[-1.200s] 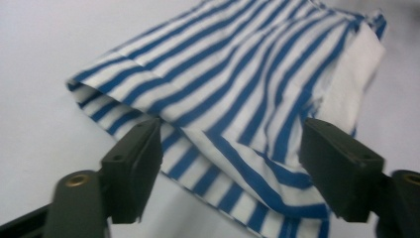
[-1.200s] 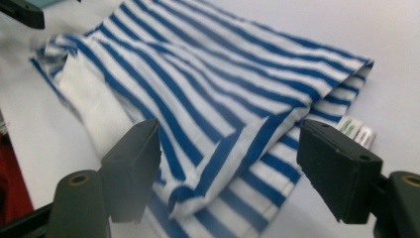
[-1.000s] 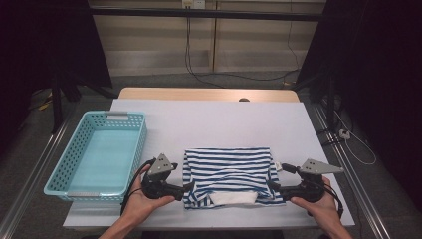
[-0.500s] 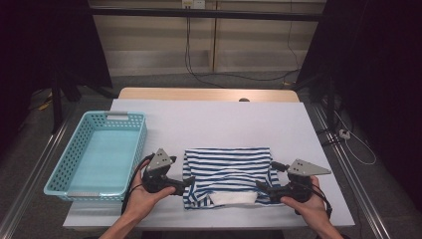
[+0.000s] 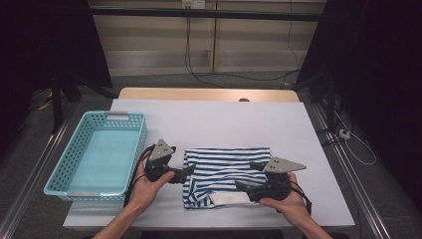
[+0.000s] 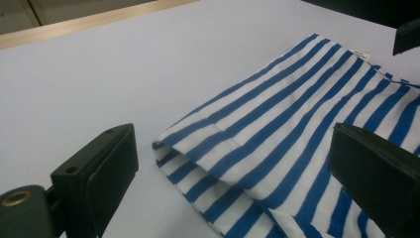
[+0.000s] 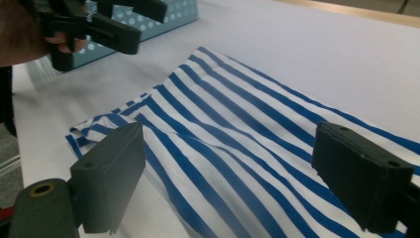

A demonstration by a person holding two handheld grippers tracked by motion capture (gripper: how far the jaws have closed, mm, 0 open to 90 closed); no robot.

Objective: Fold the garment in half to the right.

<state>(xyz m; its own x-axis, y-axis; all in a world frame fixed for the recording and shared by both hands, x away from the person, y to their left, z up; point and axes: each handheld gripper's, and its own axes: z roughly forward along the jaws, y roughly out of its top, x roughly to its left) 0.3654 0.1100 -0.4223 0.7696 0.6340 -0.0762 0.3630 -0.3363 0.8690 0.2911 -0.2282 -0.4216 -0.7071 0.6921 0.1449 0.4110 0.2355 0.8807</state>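
Note:
A blue-and-white striped garment (image 5: 226, 172) lies folded on the white table (image 5: 224, 122). My left gripper (image 5: 186, 172) is at its left edge. Its jaws have just been opening and stand wide on either side of the folded edge (image 6: 237, 148) without pressing it. My right gripper (image 5: 249, 177) reaches leftward over the garment's right half. Its jaws have just closed a little but remain wide apart, with striped cloth (image 7: 233, 129) lying under and between them, not gripped. The right gripper view also catches the left gripper (image 7: 99, 25) at the far side.
A light-blue perforated basket (image 5: 117, 115) stands at the table's left, close behind my left hand, and its wall (image 7: 168, 15) appears in the right gripper view. A wooden strip (image 5: 209, 93) runs along the far table edge.
My right gripper has slid left from the garment's right edge to over the cloth. The left gripper has edged right toward the folded edge. The garment stays flat.

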